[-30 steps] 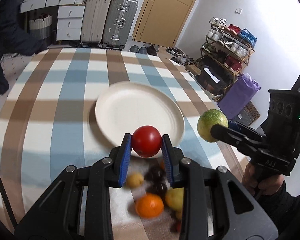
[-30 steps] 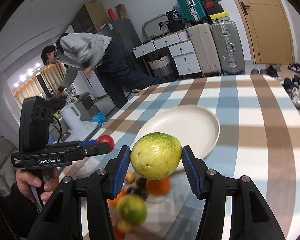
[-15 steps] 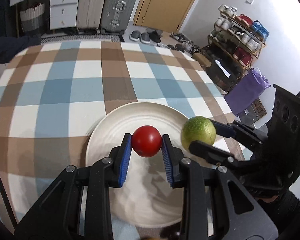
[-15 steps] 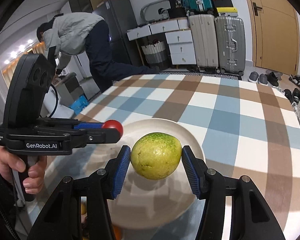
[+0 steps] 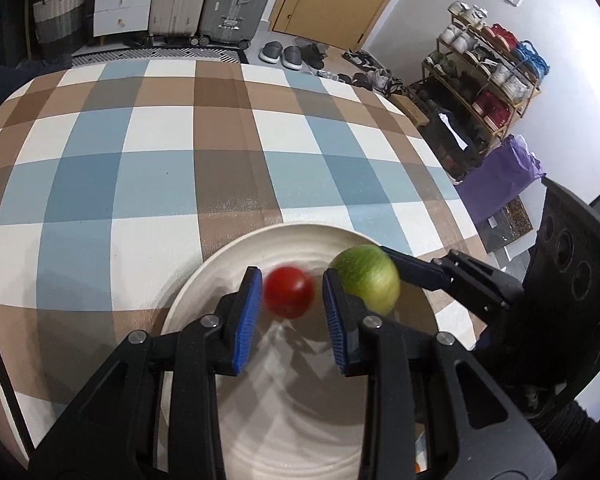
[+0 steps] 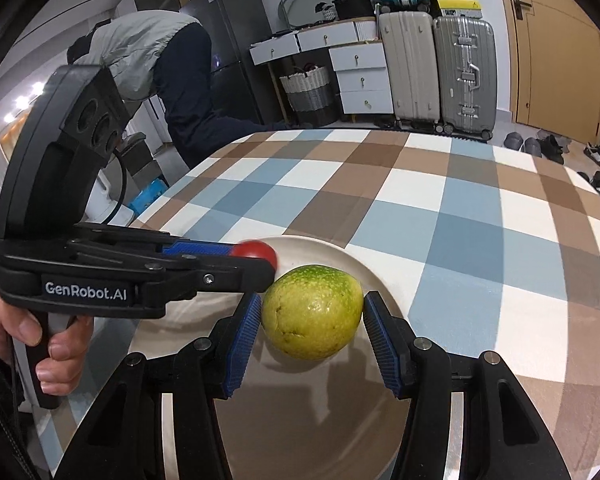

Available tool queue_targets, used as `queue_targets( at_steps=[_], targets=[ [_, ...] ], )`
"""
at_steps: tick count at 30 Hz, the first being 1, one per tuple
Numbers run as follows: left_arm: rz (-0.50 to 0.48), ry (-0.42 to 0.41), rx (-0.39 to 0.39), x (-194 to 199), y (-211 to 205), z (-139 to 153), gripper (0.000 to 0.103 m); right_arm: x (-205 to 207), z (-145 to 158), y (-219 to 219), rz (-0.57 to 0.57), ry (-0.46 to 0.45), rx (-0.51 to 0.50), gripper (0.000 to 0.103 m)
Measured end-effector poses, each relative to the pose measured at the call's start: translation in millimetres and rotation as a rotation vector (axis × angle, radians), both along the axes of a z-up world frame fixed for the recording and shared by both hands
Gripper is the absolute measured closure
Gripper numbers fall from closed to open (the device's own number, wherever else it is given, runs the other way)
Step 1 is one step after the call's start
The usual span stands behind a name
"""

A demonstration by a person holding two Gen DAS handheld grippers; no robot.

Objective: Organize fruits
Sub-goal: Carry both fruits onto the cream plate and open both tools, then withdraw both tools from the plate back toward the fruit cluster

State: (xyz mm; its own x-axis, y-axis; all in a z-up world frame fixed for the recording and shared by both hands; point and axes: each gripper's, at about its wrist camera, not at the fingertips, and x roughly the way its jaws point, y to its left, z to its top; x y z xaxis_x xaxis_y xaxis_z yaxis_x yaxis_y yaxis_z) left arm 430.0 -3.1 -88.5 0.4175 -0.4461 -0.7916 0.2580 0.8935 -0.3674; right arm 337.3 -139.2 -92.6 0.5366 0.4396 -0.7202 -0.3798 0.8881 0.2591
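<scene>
- Your checkered tablecloth (image 5: 148, 168) runs wide beyond the plate: bare squares ahead and to the left in the left wrist view, ahead and to the right in the right wrist view.
- White plate (image 5: 300, 420) sits under both grippers; its far rim curves just past the fruit.
- Your left gripper (image 5: 290, 308) reaches in over the plate's near side, jaws slightly parted. The tomato (image 5: 289, 291) is blurred between the blue pads with a gap on each side; can't tell if it's still gripped.
- Your right gripper (image 6: 312, 330) is level over the plate, clamped on the green guava (image 6: 313, 312), pads touching both flanks.
- Guava sits just right of the tomato, close to the left gripper's right finger.
- Your left hand (image 6: 32, 340) wraps the handle, finger on the trigger.
</scene>
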Motion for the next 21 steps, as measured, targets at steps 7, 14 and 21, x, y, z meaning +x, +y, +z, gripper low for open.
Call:
queue_targets(
  at_steps=[7, 14, 21],
  targets=[
    [0.044, -0.021, -0.017, -11.9, 9.1, 15.1, 0.044, -18.7, 18.9, -12.8, -0.047, -0.071, 0.032, 0.035],
    [0.055, -0.072, 0.008, -47.2, 14.3, 40.2, 0.044, -52.1, 48.3, -29.0, -0.08, -0.111, 0.052, 0.033],
    [0.115, -0.141, 0.033, -100.5, 22.1, 67.8, 0.044, -96.0, 80.4, -35.3, -0.113, -0.176, 0.095, 0.029]
  ],
)
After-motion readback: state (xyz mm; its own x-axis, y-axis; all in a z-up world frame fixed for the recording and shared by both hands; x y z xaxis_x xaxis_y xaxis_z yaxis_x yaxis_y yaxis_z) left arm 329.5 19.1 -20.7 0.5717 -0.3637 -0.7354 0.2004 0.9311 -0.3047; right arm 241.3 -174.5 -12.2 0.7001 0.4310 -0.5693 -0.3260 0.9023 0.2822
